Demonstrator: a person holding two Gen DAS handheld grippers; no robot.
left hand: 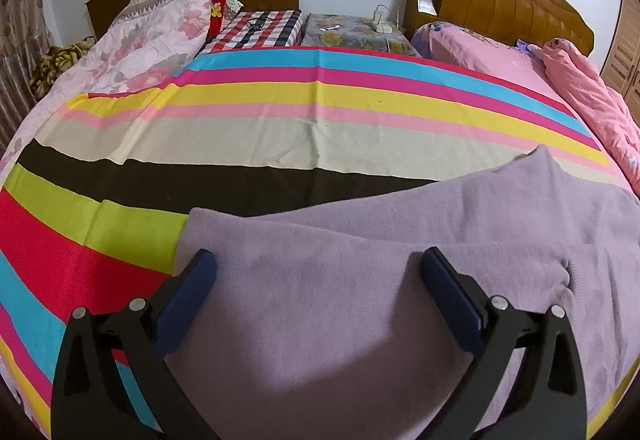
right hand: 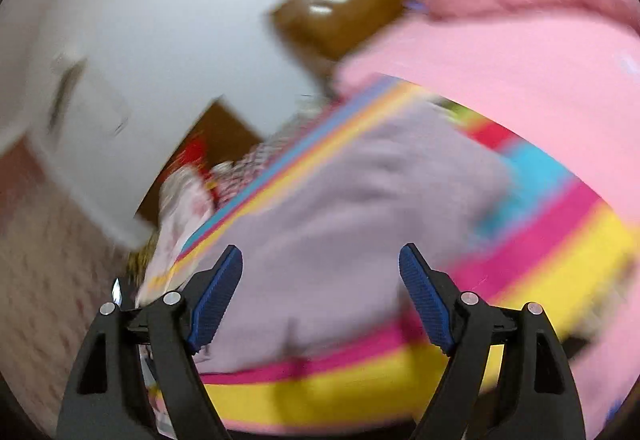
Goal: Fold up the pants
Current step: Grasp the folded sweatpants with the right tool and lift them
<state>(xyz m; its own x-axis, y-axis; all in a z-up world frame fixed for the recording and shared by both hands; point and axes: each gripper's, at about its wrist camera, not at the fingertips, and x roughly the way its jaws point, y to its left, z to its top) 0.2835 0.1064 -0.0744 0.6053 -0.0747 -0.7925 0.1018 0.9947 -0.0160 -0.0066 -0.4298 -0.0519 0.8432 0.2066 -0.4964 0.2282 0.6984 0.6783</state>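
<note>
Bedroom, bed with striped blanket: lilac pants on it, apparently part-folded, creases remaining; left tool and right tool both wide open, empty.

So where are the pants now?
In the left wrist view the pants lie on the striped blanket, lower right, under the open left gripper.

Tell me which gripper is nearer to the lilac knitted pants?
Left, seemingly. The left gripper sits low over the lilac knitted pants, open; the right gripper, open, looks higher above them, blurred.
</note>
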